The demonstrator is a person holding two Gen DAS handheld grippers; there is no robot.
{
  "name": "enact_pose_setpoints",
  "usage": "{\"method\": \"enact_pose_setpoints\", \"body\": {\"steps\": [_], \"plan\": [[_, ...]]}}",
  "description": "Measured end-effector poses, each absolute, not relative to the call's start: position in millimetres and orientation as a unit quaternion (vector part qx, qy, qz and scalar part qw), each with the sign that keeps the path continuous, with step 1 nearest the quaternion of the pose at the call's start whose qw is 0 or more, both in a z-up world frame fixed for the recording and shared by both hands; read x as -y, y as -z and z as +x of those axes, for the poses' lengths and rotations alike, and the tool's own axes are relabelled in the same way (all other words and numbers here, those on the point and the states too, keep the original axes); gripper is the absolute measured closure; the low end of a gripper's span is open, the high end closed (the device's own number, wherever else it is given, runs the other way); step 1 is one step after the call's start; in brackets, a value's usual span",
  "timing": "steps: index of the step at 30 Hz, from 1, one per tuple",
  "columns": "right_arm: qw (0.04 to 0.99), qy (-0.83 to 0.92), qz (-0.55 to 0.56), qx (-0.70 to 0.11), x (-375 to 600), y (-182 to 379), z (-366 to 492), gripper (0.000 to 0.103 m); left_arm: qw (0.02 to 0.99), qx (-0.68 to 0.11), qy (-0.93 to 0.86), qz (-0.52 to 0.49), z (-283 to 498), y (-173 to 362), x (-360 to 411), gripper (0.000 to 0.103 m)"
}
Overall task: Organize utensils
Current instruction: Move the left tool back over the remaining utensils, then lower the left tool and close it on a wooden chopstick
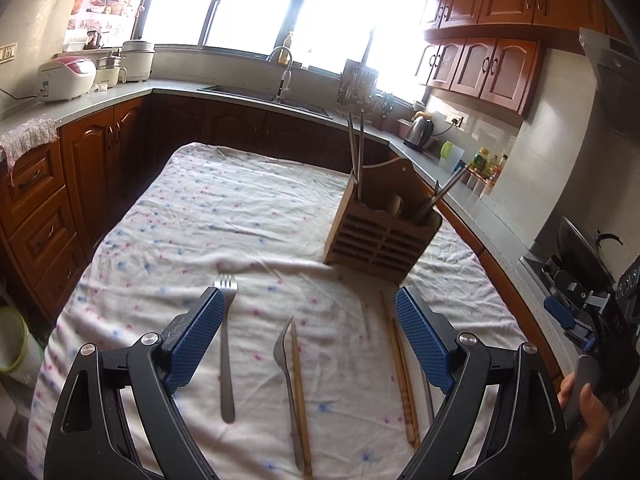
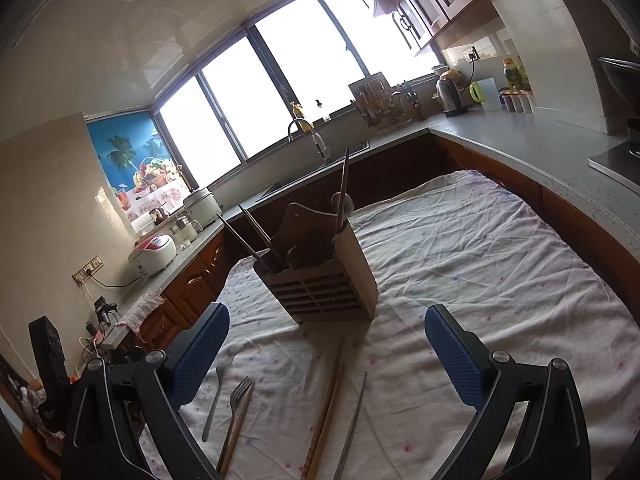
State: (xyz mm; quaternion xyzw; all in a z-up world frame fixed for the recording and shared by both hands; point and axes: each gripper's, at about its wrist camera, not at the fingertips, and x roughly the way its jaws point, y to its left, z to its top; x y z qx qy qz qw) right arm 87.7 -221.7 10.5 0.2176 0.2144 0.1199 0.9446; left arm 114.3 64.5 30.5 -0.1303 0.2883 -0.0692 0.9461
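We see the left tool (image 1: 310, 332) with its blue-padded jaws spread wide and nothing between them, hanging above the cloth-covered counter (image 1: 192, 216). Below its gap lie a fork on its side (image 1: 285, 364) touching a single wooden chopstick (image 1: 300, 400). Just beside the left pad lies another fork (image 1: 226, 344), tines pointing away from us. Close by the right pad lies a pair of wooden chopsticks (image 1: 400, 372), with a metal chopstick (image 1: 428, 396) partly hidden behind that pad.

The right tool (image 2: 326, 348) also stands wide and empty over the same counter (image 2: 480, 264). From its view we find the wooden pair (image 2: 328, 408) under the gap, the metal chopstick (image 2: 354, 428) just right of it, and the two forks (image 2: 236, 396) (image 2: 216, 396) near the left pad.

Beyond both tools stands the slatted wooden utensil holder (image 1: 380, 236) (image 2: 320, 280), upright on the cloth, well apart from the loose utensils. Metal chopsticks (image 1: 358, 160) lean in its outer compartments.

At the right edge of the left view, we see a hand (image 1: 588, 404) gripping the other tool's handle.
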Motion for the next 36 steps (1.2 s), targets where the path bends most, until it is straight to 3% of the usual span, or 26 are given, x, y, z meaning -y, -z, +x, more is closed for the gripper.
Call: {"method": "enact_pose_setpoints", "body": {"steps": [22,25,30,36], "plan": [[0.937,-0.101,0.192,-0.273,218,38,87,0.005,0.923,-0.359,0.109,-0.089,156,6,-8,0.014],[0.937,-0.097,0.189,-0.278,220,41,90,0.010,0.918,-0.372,0.118,-0.075,177,11,8,0.019],[0.933,-0.090,0.192,-0.291,225,48,97,0.021,0.899,-0.413,0.132,-0.056,221,29,40,0.035],[0.927,-0.080,0.201,-0.307,236,59,106,0.026,0.876,-0.460,0.145,-0.024,265,57,80,0.052]]}}
